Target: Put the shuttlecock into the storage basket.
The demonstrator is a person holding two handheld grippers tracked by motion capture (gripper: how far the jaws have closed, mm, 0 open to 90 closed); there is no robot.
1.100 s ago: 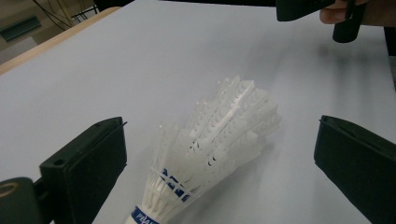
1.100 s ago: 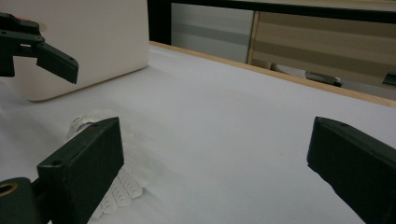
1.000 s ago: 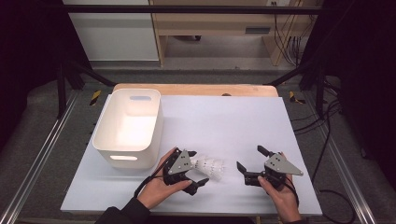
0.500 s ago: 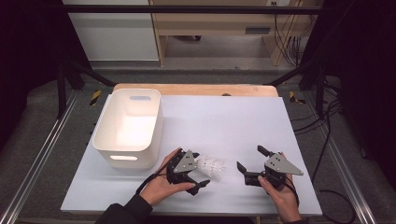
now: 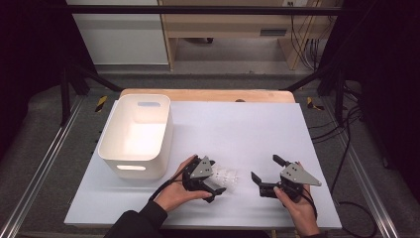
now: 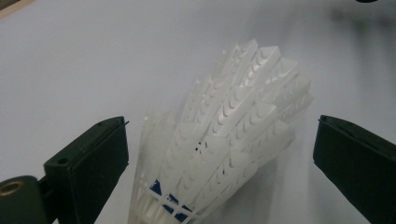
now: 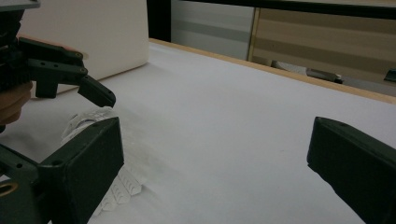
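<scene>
Shuttlecock [image 6: 224, 140], lying just right of the white bin [image 5: 134, 136], is featherlight and crushable, so with your left gripper [image 5: 214, 182] jaws spread around it, pinch gently near the base.

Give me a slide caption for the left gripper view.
Open left claw straddling a white shuttlecock that lies on the table, jaws not yet touching its feathers.

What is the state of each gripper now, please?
Left gripper: open, jaws on either side of the shuttlecock, not gripping it.
Right gripper: open, holding nothing.
</scene>
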